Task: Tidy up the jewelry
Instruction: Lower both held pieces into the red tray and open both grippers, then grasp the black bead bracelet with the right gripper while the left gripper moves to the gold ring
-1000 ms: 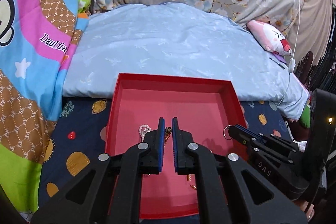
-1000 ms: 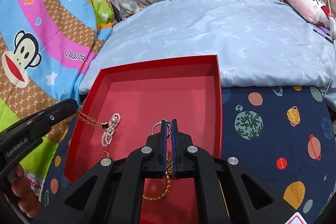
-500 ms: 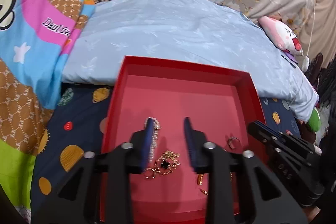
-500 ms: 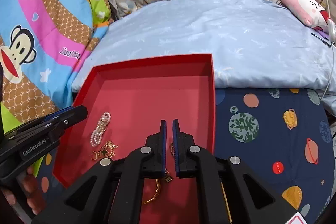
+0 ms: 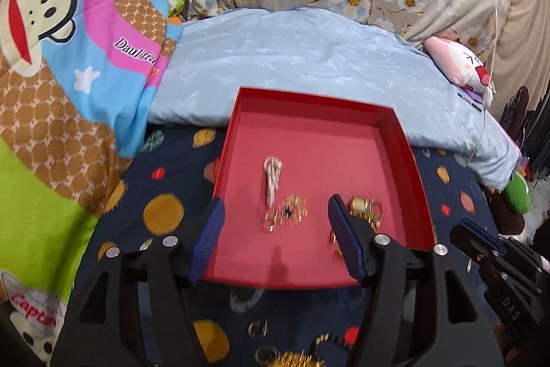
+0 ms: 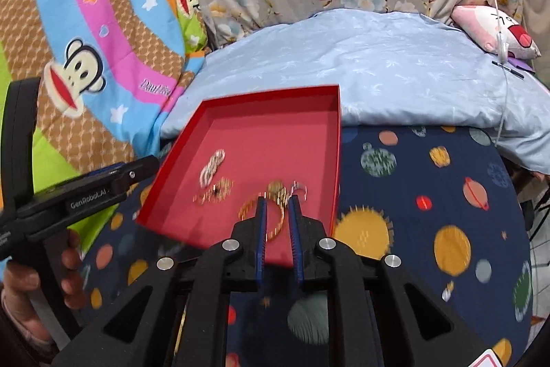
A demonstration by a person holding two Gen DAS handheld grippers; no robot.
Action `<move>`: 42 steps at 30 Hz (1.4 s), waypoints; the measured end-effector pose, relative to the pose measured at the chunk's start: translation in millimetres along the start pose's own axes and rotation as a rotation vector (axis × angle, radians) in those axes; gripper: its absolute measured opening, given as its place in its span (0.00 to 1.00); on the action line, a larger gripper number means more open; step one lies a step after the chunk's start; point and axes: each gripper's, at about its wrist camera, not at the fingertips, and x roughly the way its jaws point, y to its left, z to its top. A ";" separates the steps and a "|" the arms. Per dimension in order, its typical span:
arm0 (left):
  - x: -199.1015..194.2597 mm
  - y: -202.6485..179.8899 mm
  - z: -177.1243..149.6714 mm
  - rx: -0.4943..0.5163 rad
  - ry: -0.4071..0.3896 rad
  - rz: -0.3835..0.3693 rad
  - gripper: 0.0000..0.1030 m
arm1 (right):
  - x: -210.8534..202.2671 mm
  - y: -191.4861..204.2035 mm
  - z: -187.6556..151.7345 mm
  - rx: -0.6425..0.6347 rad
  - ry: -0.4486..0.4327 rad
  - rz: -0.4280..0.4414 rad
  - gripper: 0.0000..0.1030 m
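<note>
In the left wrist view, the left gripper (image 5: 276,229) reaches forward over the near edge of the red tray (image 5: 409,160), its blue-padded jaws spread wide with nothing between them. Inside the tray a pearl bracelet (image 5: 272,178) lies at about 12 o'clock from the gap between the jaws, a gold clover chain (image 5: 288,213) sits just near of it, and a gold cluster (image 5: 365,210) lies just beside the right-hand jaw; motion blur makes it hard to tell whether that cluster touches the pad. More gold pieces (image 5: 292,356) lie on the dark planet-print sheet (image 5: 161,181) at 6 o'clock, outside the tray. The right gripper (image 5: 481,246) enters at 4 o'clock, with "DAS" readable on its body. "Daulfra" reads on the monkey-print blanket (image 5: 86,57) at 10 o'clock. In the right wrist view, the right gripper (image 6: 277,229) points at the tray's near right corner, jaws slightly parted around a loop of gold chain (image 6: 275,222) without visibly pinching it. The left gripper (image 6: 103,184), printed "GenRobot.AI", comes in from 9 o'clock, held from below by the left hand (image 6: 41,281).
</note>
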 end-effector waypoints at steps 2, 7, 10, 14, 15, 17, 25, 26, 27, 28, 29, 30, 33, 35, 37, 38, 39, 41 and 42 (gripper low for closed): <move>-5.7 -1.7 -17.5 0.016 0.013 0.023 0.59 | -6.5 3.2 -16.3 0.006 0.026 0.017 0.17; -17.4 3.2 -61.5 0.014 0.066 0.034 0.60 | -15.1 14.5 -60.3 -0.005 0.096 0.022 0.18; -22.6 8.5 -86.2 0.009 0.095 0.055 0.60 | -18.4 19.4 -82.9 0.001 0.136 0.030 0.18; -27.1 16.2 -109.8 -0.008 0.128 0.067 0.60 | -22.5 24.4 -103.0 -0.001 0.160 0.027 0.18; -28.4 18.8 -115.5 -0.010 0.134 0.072 0.60 | -23.0 26.4 -107.4 -0.008 0.166 0.023 0.18; -28.8 22.6 -123.4 -0.017 0.147 0.076 0.60 | -22.8 29.1 -115.0 -0.015 0.181 0.020 0.19; -28.5 36.0 -146.2 -0.044 0.192 0.090 0.60 | -18.3 50.1 -124.0 -0.053 0.207 0.058 0.26; -28.6 36.7 -147.8 -0.042 0.194 0.093 0.60 | -17.7 53.7 -123.4 -0.062 0.207 0.064 0.26; -28.8 37.4 -149.6 -0.040 0.195 0.096 0.60 | -16.7 58.0 -122.7 -0.074 0.207 0.070 0.26; -28.6 38.0 -150.9 -0.039 0.198 0.098 0.60 | -15.7 61.5 -122.0 -0.083 0.206 0.074 0.26; -28.5 38.9 -151.8 -0.041 0.200 0.100 0.60 | -13.9 66.5 -120.7 -0.096 0.207 0.082 0.26; -28.3 40.2 -152.3 -0.046 0.201 0.099 0.60 | -11.9 70.1 -119.7 -0.106 0.209 0.088 0.26; -28.6 42.8 -153.6 -0.049 0.204 0.104 0.60 | -4.4 78.2 -117.1 -0.125 0.219 0.106 0.25; -28.5 43.7 -154.1 -0.049 0.204 0.104 0.60 | 2.1 81.5 -116.0 -0.132 0.229 0.111 0.24; -28.5 44.5 -154.4 -0.050 0.206 0.104 0.60 | 9.4 84.0 -116.0 -0.140 0.242 0.109 0.24; -28.8 45.0 -155.1 -0.051 0.205 0.103 0.60 | 12.5 84.9 -116.3 -0.142 0.249 0.108 0.24; -28.7 45.0 -155.0 -0.050 0.206 0.104 0.60 | 15.5 85.9 -116.8 -0.147 0.255 0.107 0.24; -28.4 46.2 -155.5 -0.052 0.208 0.104 0.60 | 20.1 87.9 -118.4 -0.160 0.264 0.101 0.24; -28.4 46.7 -155.6 -0.053 0.208 0.103 0.60 | 22.2 88.7 -119.2 -0.168 0.266 0.097 0.23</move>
